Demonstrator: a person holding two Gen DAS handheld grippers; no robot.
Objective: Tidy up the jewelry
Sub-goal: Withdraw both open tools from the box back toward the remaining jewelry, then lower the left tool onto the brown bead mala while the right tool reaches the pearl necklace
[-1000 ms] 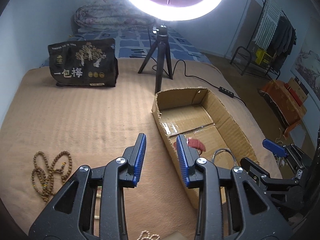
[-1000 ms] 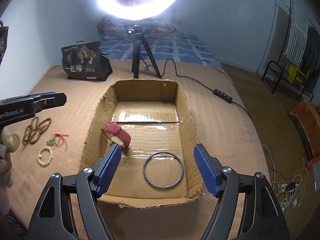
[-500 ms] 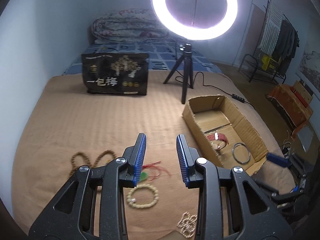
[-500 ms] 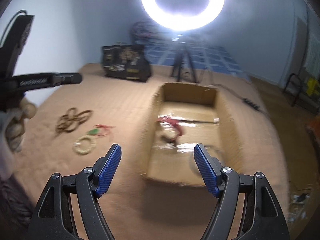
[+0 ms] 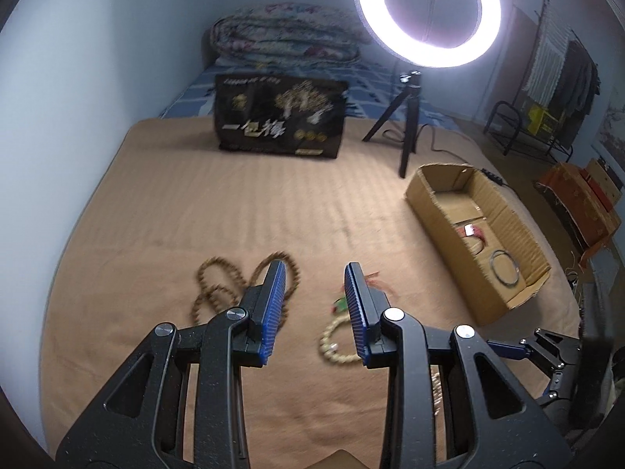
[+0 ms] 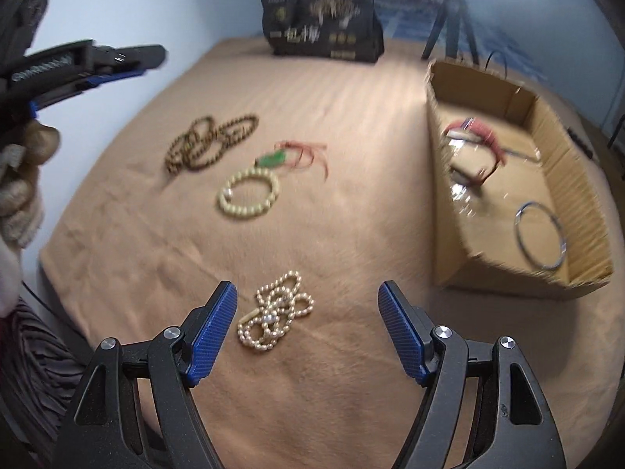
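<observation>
**Right wrist view: tongs spread over the pearls**

Right wrist view puts my right tongs (image 6: 306, 328) wide apart, gripping nothing, low over the tan blanket (image 6: 351, 203). A heap of pearls (image 6: 275, 320) lies on the blanket between the blue pads, nearer the left one, and I can't tell if that pad touches it. Further out sits the cream bracelet (image 6: 249, 192), flat and round. Just beyond it, the green pendant (image 6: 273, 159) on its red cord, then the brown beads (image 6: 209, 142) in a loose tangle. Off to the right, the box (image 6: 578, 179) stands open with the red band (image 6: 482, 135) at its middle and the metal ring (image 6: 541, 236) flat near the close end. My left tongs (image 6: 129, 62) float up at the far left, seen side-on.

Over on the left wrist view, my left tongs (image 5: 315, 293) show a clear gap, nothing pinched, up above the blanket (image 5: 234, 215). The beads (image 5: 234, 285) peek out behind the left pad, the bracelet (image 5: 336, 342) sits partly behind the right one. The box (image 5: 441, 211) is well off to the right. At the back, a black bag (image 5: 281, 117) and the ring light (image 5: 427, 13) on its tripod.
</observation>
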